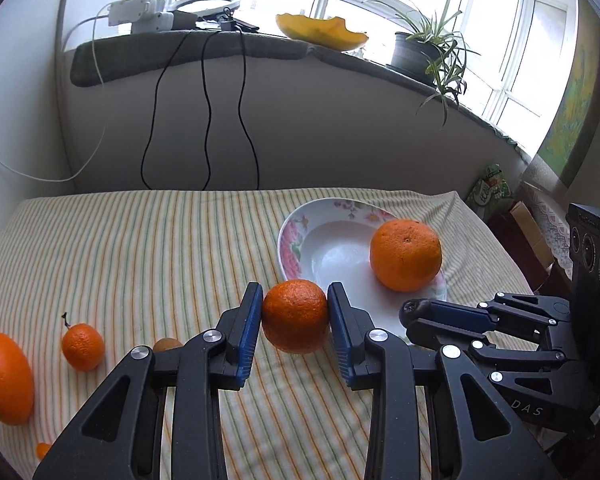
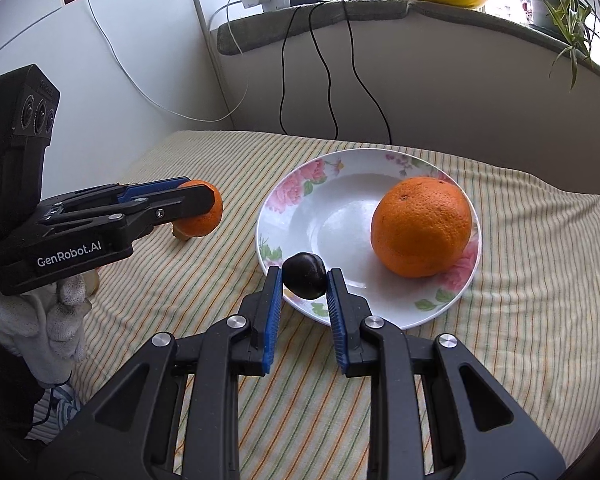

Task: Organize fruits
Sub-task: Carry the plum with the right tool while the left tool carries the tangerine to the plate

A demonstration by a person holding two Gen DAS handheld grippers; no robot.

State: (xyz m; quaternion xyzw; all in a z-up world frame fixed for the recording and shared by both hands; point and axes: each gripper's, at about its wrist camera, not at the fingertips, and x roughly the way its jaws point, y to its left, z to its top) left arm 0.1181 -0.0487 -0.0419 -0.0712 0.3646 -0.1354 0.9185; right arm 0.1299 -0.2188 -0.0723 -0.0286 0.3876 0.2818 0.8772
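Left tool [image 1: 295, 317] clamps a dimpled orange [image 1: 296, 316]; only our right view shows right tool [image 2: 304, 282] pinching a smooth dark plum [image 2: 304, 275].

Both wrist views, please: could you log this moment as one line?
left gripper: shut on orange | right gripper: shut on dark fruit | plate: one large orange

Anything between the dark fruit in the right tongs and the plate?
Nothing visible. The right tongs hold the dark fruit right at the plate's near rim, and the plate's middle is bare. The big orange sits on the plate's right side, clear of that path.
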